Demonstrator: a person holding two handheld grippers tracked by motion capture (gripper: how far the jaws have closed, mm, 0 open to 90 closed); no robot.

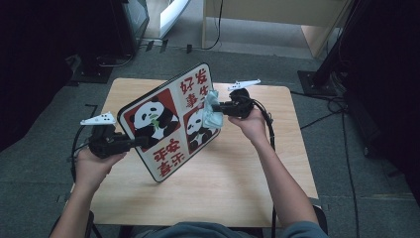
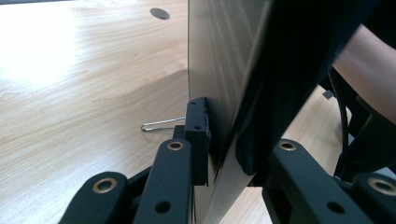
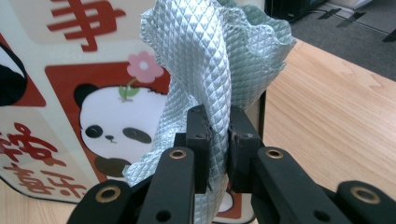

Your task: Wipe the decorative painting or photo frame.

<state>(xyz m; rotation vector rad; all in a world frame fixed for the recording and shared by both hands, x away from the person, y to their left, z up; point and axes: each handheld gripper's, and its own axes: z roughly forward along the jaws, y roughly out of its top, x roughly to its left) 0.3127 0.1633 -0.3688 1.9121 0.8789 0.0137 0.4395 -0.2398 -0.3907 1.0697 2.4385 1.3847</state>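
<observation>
Panda board tilted above table, left tool at edge, right tool with cloth.

In the left gripper view, the board is seen from its edge, so its picture side is hidden. The right jaw of the left gripper is mostly lost behind the board's dark side, and the arm is cut off by the right edge. In the right gripper view, the cloth covers part of the board and the red shapes there. The top and left of that board run off the picture. In the high view, the cloth hides part of one panda, and the person's body is cut off at the bottom.
</observation>
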